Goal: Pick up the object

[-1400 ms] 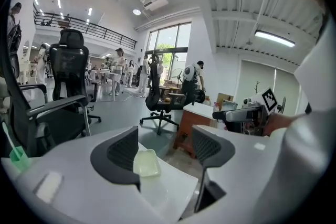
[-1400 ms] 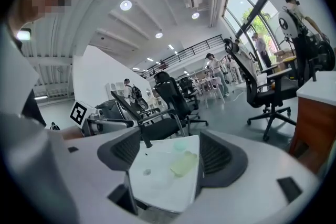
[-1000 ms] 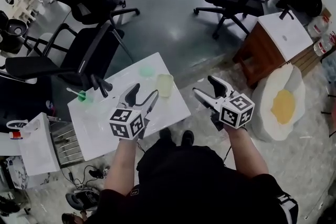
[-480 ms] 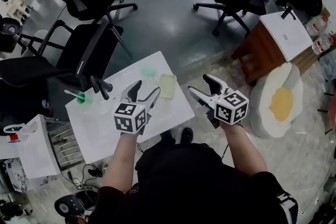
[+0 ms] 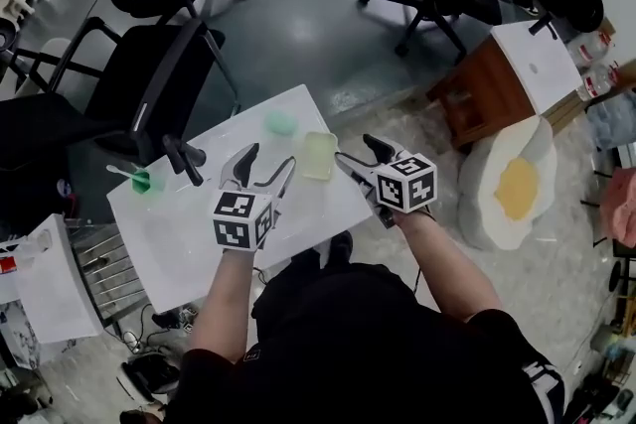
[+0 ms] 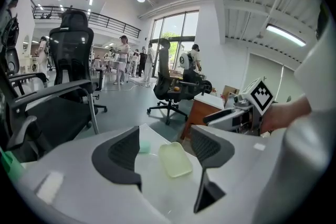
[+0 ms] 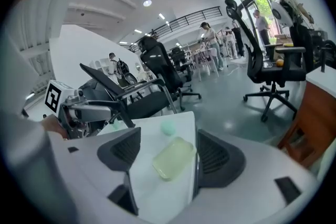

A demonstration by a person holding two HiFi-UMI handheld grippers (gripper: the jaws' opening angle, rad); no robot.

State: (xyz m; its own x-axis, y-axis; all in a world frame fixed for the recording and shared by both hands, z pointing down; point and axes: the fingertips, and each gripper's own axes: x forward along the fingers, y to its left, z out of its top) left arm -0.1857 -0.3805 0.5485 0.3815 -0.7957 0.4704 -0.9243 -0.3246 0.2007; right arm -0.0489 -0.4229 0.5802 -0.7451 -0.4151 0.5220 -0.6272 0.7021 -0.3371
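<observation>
A pale yellow-green shallow tray [image 5: 318, 155] lies near the far right corner of the white table [image 5: 179, 233]. A small mint-green lump [image 5: 281, 123] sits just beyond it. My left gripper [image 5: 266, 164] hovers open over the table, left of the tray, holding nothing. My right gripper [image 5: 358, 152] is open and empty at the table's right edge, beside the tray. In the left gripper view the tray [image 6: 176, 159] and the mint lump [image 6: 143, 147] show between the jaws of the left gripper [image 6: 167, 150]. The right gripper [image 7: 165, 152] frames the tray [image 7: 174, 157] the same way.
A green-handled item [image 5: 141, 180] lies at the table's far left. Black office chairs [image 5: 149, 84] stand beyond the table. A brown cabinet with a white top [image 5: 497, 79] and an egg-shaped cushion [image 5: 512, 189] are on the right. A white cart [image 5: 45, 283] stands at the left.
Both grippers have moved forward toward the tray. The right gripper has come in leftward to the table's edge. Both stay open.
</observation>
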